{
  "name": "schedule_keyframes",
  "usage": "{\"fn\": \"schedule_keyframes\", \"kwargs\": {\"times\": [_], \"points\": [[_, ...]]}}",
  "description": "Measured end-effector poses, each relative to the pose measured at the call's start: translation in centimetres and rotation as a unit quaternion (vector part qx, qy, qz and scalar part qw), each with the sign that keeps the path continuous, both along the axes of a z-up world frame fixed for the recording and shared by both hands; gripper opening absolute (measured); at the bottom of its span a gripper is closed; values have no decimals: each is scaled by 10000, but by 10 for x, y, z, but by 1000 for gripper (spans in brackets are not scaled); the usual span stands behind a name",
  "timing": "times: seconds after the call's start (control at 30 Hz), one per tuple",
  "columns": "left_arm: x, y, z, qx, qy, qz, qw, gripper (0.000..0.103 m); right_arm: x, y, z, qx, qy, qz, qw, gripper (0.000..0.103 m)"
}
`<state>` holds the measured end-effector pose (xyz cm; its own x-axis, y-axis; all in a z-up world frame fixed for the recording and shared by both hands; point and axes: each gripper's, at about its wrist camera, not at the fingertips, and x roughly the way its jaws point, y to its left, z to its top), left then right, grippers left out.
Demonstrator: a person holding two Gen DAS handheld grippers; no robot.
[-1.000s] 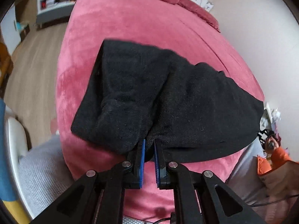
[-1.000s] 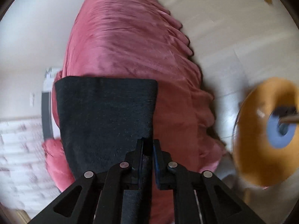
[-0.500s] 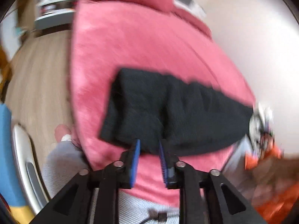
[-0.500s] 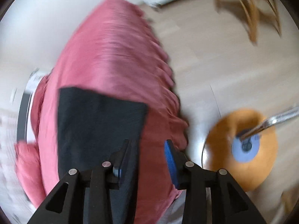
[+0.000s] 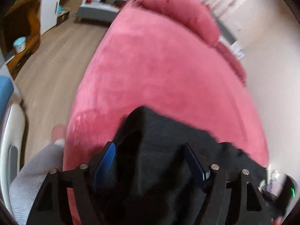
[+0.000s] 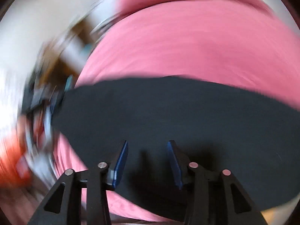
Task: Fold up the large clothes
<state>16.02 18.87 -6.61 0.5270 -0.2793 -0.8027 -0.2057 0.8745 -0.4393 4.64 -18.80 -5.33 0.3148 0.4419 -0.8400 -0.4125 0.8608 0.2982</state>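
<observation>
- A bed (image 5: 159,71) covered in a pink-red plush spread is filling most of both views, and it is serving as the landmark for everything below.
- Wooden flooring (image 5: 50,71) is running along the bed's left side in the left wrist view, with plenty of open room beside that edge.
- A pale wall (image 5: 271,60) is standing close along the bed's opposite side, leaving little space there.
- At the bed's far end a long pink pillow (image 5: 180,13) is lying across the spread, and a low white shelf unit (image 5: 101,3) is standing on the floor beyond it.
- The black garment (image 6: 178,116) is lying folded and flat on the near end of the bed, its far edge running straight across the spread; the rest of the spread beyond it is lying bare up to the pillow.
- In the left wrist view one corner of the garment is pointing up the bed, towards the pillow.
- A grey-clad leg (image 5: 35,168) of the person is showing at the bed's near left corner.
- The left gripper (image 5: 150,150) is hovering over the garment with its jaws opening wide; cloth is lying beneath the gap, and the blue pads are not pressing it.
- The right gripper (image 6: 148,146) is likewise over the garment, its jaws opening and clamping nothing.
- The right wrist view is heavily blurred off the bed's left edge, so nothing there is readable.
</observation>
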Motion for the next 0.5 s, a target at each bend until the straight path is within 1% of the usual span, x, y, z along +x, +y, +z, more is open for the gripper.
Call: {"fn": "schedule_keyframes", "kwargs": {"times": [0.03,0.07,0.1,0.13,0.17,0.23,0.27,0.3,0.33,0.37,0.4,0.43,0.47,0.5], "points": [[2,-2,-4,-71,55,-46,9999,75,-11,34,-5,-322,-155,551,9978,47],[2,-2,-4,-153,16,-114,9998,58,-25,70,-14,-667,-253,1183,9904,47],[2,-1,-4,-287,-28,-184,9994,45,-33,88,-20,-856,-287,1497,9846,47],[2,0,-1,-334,16,-169,9993,44,-45,105,-25,-1050,-346,1773,9779,47],[1,2,2,-372,5,-152,9992,37,-51,117,-34,-1269,-469,1917,9721,47],[-1,5,9,-476,-54,-171,9987,35,-57,134,-48,-1825,-764,1972,9602,47],[-2,7,11,-549,-78,-170,9983,32,-57,135,-52,-1915,-810,1969,9581,46],[-3,11,14,-666,-116,-165,9976,31,-54,134,-55,-1856,-794,1889,9610,45],[-4,14,17,-786,-160,-150,9967,31,-50,131,-54,-1684,-702,1785,9669,42],[-4,18,19,-911,-163,-114,9956,30,-44,124,-51,-1352,-486,1615,9764,37],[-5,23,21,-1079,-139,-79,9940,29,-38,116,-47,-1024,-265,1457,9837,37],[-5,31,20,-1356,-90,-36,9907,29,-36,110,-44,-834,-142,1381,9868,37],[-5,36,19,-1471,-59,49,9891,28,-34,103,-40,-612,-25,1313,9895,37],[-7,43,21,-1396,-52,221,9899,20,-33,96,-36,-430,56,1232,9914,37]]}}
